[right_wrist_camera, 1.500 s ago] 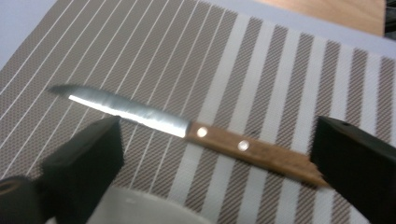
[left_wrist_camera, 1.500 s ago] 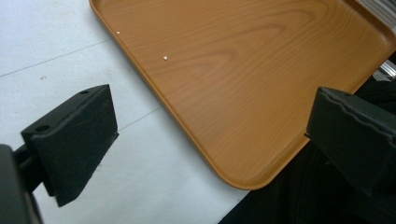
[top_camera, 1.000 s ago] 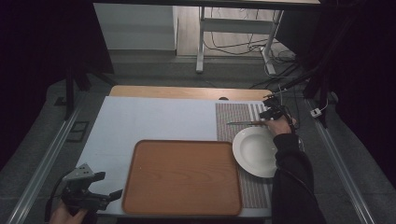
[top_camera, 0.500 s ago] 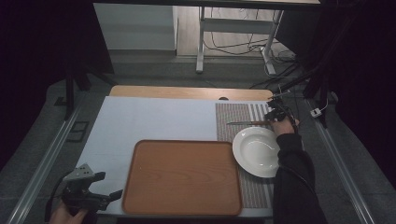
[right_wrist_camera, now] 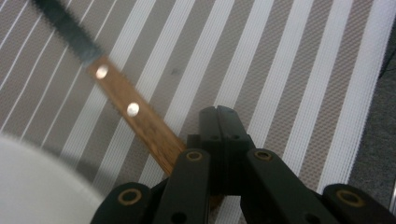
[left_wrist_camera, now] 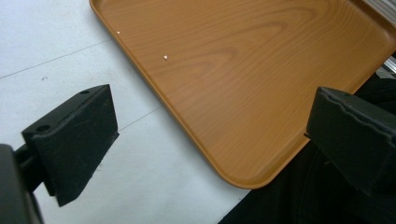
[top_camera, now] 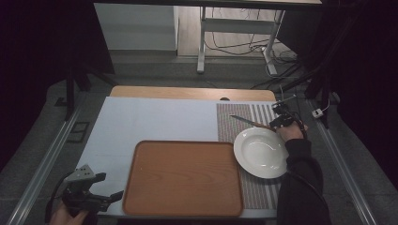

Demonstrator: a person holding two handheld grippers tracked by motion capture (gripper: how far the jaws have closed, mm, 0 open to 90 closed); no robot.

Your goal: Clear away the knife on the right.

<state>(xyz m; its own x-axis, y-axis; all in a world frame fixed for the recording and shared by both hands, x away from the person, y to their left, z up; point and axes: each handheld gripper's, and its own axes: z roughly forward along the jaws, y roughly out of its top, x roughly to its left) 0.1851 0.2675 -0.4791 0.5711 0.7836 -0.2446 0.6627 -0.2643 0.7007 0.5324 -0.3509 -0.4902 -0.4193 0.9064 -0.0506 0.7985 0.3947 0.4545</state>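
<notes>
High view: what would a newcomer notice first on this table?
The large wooden tray lies near the front edge, with nothing on it. Right of it, a white plate sits on the striped placemat. Just behind the plate, the right gripper holds a wooden-handled knife, its blade pointing left.

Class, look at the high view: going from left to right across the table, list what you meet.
Left tool → wooden tray → white plate → right tool, shut on the knife.
</notes>
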